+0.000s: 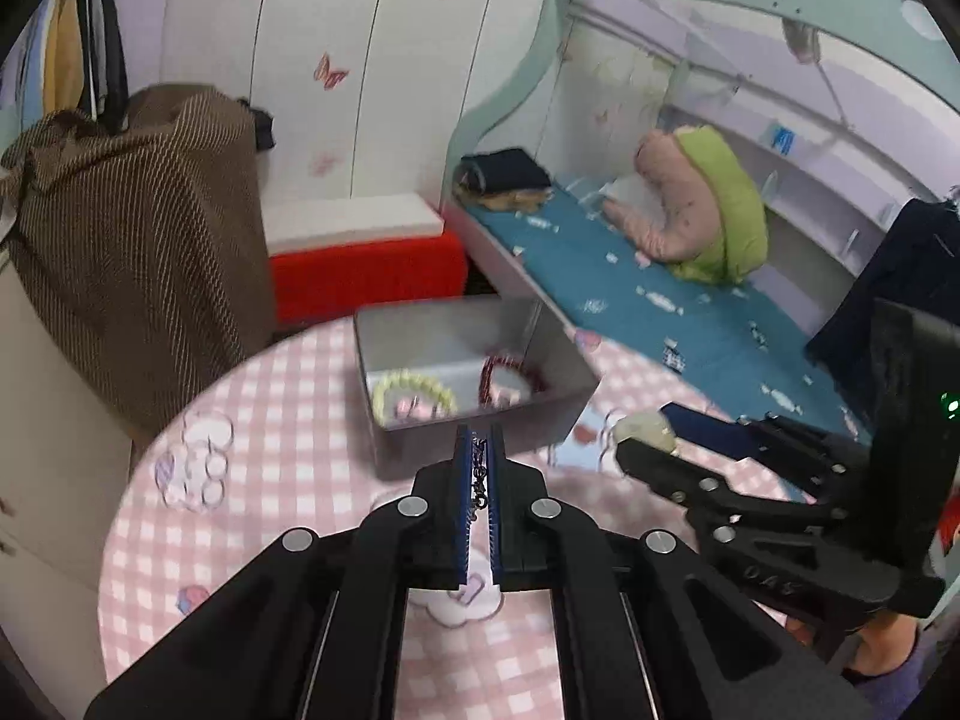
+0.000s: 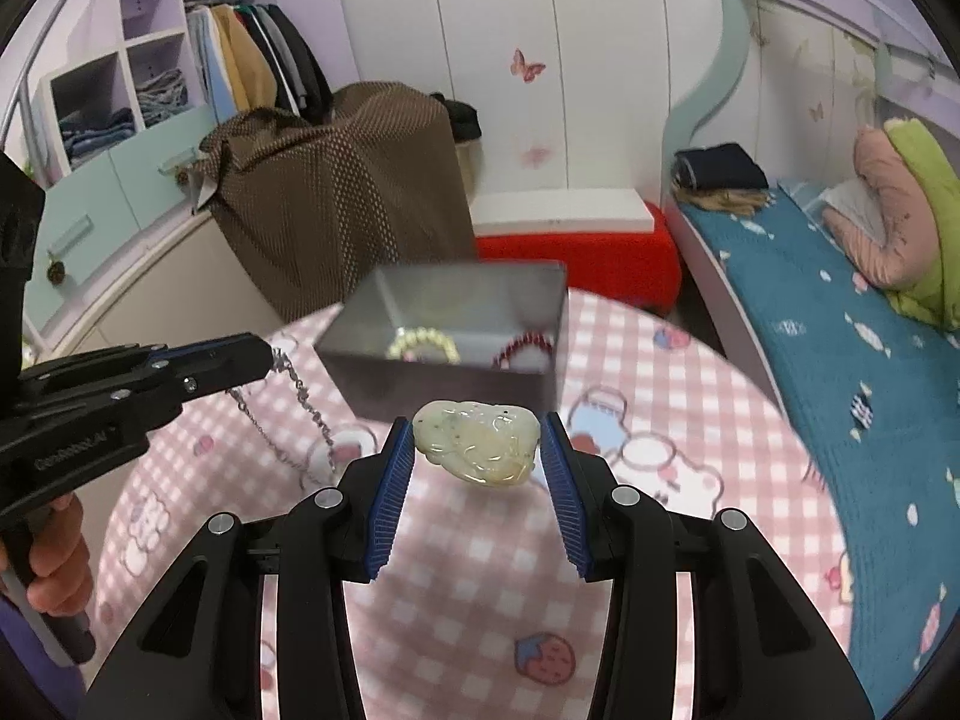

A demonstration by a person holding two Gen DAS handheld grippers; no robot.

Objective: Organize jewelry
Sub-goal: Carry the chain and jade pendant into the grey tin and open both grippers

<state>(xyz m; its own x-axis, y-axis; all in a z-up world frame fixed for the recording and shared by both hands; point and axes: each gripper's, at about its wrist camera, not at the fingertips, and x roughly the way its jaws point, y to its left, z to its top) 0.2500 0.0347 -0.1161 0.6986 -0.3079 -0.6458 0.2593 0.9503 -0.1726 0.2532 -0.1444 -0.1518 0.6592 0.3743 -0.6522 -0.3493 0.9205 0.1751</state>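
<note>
Left tool [image 1: 480, 438] clamped on silver chain [image 2: 288, 402] dangling above the desk [image 2: 480, 570]; right tool [image 2: 478, 438] clamped on pale carved pendant [image 2: 474, 441], both just before grey box [image 2: 444, 384] holding two bead bracelets.

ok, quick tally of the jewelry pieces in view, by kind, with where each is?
Bead bracelets: 2, the pale yellow-green bracelet and the dark red bracelet, both in the grey box
Chains: 1, the silver chain, hanging from the shut left gripper
Carved stones: 1, the pale stone pendant, clamped in the right gripper
Total: 4
</note>
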